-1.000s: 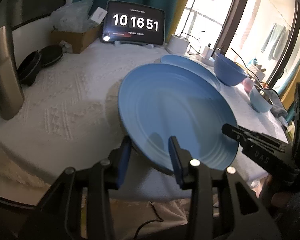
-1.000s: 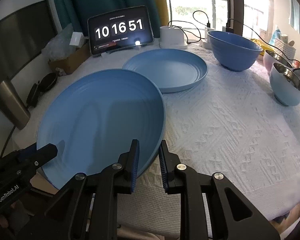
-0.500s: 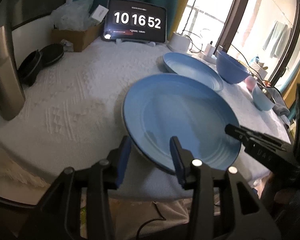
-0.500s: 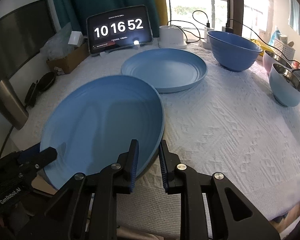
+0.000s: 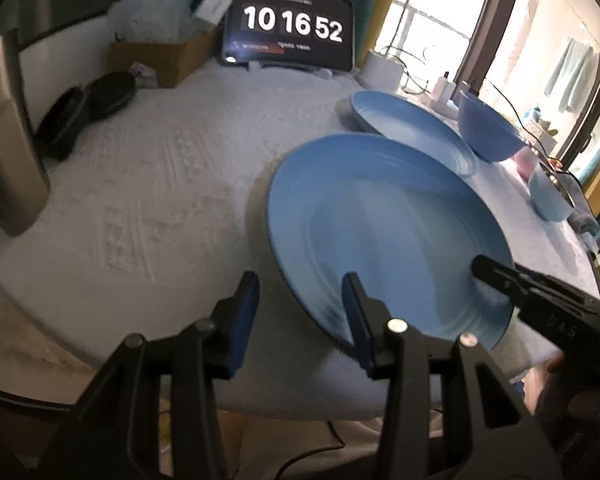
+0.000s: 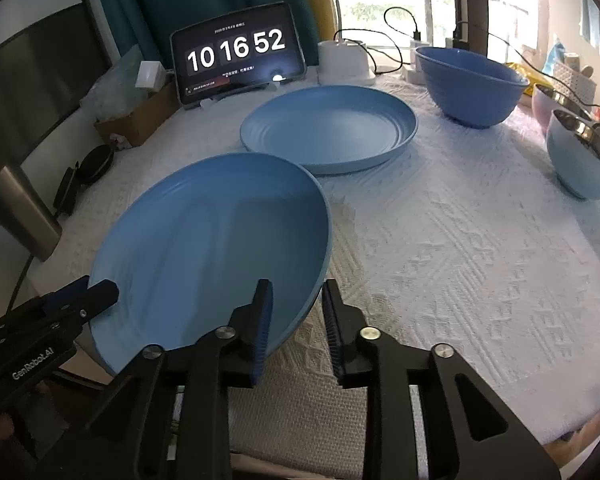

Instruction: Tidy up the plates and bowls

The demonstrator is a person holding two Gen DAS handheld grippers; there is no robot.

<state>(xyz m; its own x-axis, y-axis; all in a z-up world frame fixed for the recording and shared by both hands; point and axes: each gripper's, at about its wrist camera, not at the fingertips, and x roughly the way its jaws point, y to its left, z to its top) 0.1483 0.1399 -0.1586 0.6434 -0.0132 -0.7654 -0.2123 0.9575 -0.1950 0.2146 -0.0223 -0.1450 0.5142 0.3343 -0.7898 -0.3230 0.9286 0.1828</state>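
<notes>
A large blue plate (image 5: 384,232) (image 6: 216,248) sits tilted at the near edge of the table. My right gripper (image 6: 296,320) is shut on its right rim. My left gripper (image 5: 300,316) stands open around its left rim, not gripping. A second blue plate (image 6: 328,128) (image 5: 412,132) lies flat behind it. A big blue bowl (image 6: 470,84) (image 5: 488,128) stands further back right, and a small light blue bowl (image 6: 580,160) (image 5: 548,200) at the far right.
A white textured cloth (image 6: 460,240) covers the table. A tablet clock (image 6: 236,54), a cardboard box (image 6: 136,116), a white charger (image 6: 344,62) and cables stand at the back. A metal flask (image 5: 8,132) and black discs (image 5: 88,104) are at the left.
The large plate has sunk lower and moved away toward the table. My left gripper has opened and released its rim. My right gripper still holds it.
</notes>
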